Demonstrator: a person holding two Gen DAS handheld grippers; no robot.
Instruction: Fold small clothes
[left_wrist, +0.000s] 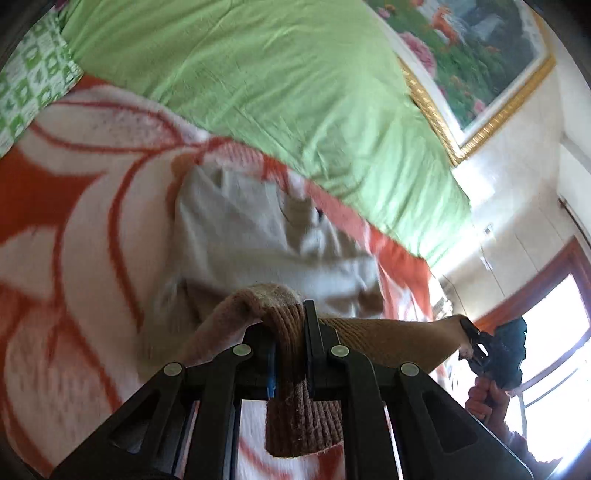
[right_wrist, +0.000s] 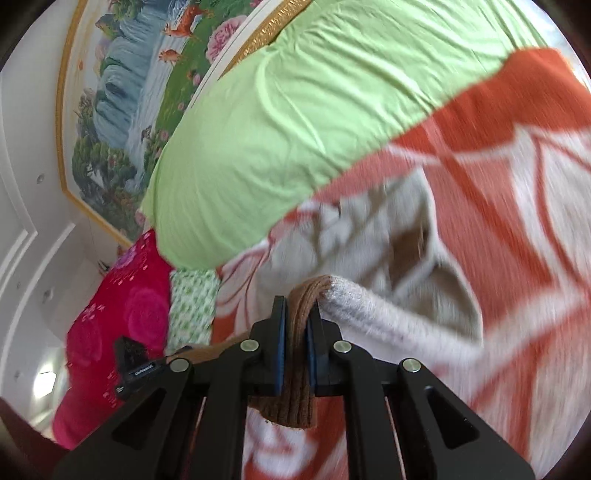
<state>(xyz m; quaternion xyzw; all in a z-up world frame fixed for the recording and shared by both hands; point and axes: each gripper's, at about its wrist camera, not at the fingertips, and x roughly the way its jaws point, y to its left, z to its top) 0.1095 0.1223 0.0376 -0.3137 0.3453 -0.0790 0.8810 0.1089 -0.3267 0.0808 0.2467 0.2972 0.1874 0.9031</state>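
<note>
A small cream knit sweater (left_wrist: 266, 236) with a brown ribbed hem (left_wrist: 299, 406) hangs over the orange-and-white blanket (left_wrist: 74, 221). My left gripper (left_wrist: 291, 332) is shut on one end of that hem, the band pinched between its pads. The hem stretches rightward to my right gripper (left_wrist: 476, 347), held by a hand (left_wrist: 484, 398). In the right wrist view my right gripper (right_wrist: 298, 321) is shut on the brown hem (right_wrist: 295, 402), and the sweater's body (right_wrist: 388, 258) sags beyond it with a brown pattern. The left gripper (right_wrist: 133, 362) shows at the lower left. Both views are motion-blurred.
A green sheet (left_wrist: 277, 85) covers the bed beyond the blanket. A gold-framed landscape painting (right_wrist: 122, 99) hangs on the white wall. A red floral cushion (right_wrist: 122, 325) and a green checked pillow (right_wrist: 192, 306) lie at the bed's end. A bright window (left_wrist: 554, 350) stands at the right.
</note>
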